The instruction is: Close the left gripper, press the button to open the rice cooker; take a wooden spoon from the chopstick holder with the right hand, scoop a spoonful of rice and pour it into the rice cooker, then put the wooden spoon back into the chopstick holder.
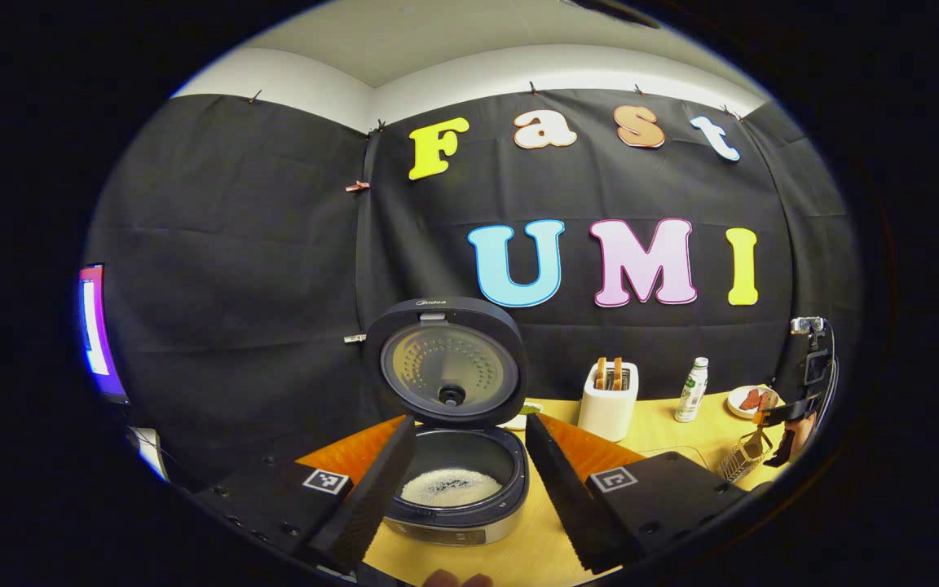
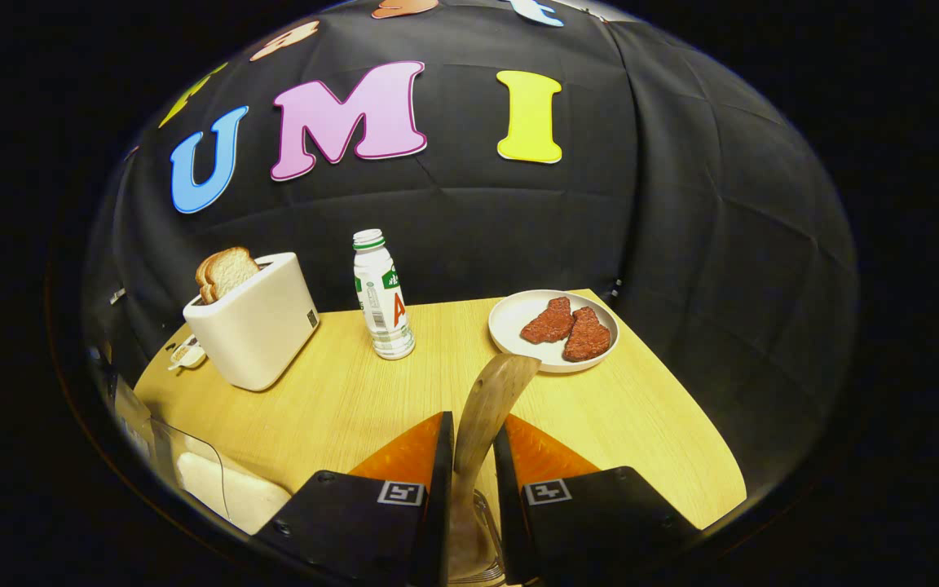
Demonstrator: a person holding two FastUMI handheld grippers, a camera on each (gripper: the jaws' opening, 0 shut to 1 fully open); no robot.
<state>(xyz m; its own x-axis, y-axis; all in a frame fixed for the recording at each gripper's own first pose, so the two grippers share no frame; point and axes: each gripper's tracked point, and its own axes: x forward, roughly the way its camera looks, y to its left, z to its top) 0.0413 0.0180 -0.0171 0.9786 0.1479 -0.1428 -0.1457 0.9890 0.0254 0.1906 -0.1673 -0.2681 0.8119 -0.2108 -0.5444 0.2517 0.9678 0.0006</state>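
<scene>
Cooker (image 1: 455, 456) open with rice inside; left gripper (image 1: 469, 481) fingers spread; right gripper (image 2: 473, 489) fingers clamp the spoon (image 2: 490, 408) over the holder (image 2: 482, 530), likely being returned: lower, then release.

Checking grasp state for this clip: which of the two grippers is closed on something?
The right gripper: both fingers press the wooden spoon. The left gripper is open, facing the rice cooker.

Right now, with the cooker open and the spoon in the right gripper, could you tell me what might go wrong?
1. The right gripper clamps the wooden spoon by its handle directly over the chopstick holder; a tilted move could catch the holder's rim and tip it.
2. The bottle and toaster stand upright close ahead; a wide swing could topple the bottle.
3. The rice cooker lid stands up; bumping it might shut it.
</scene>
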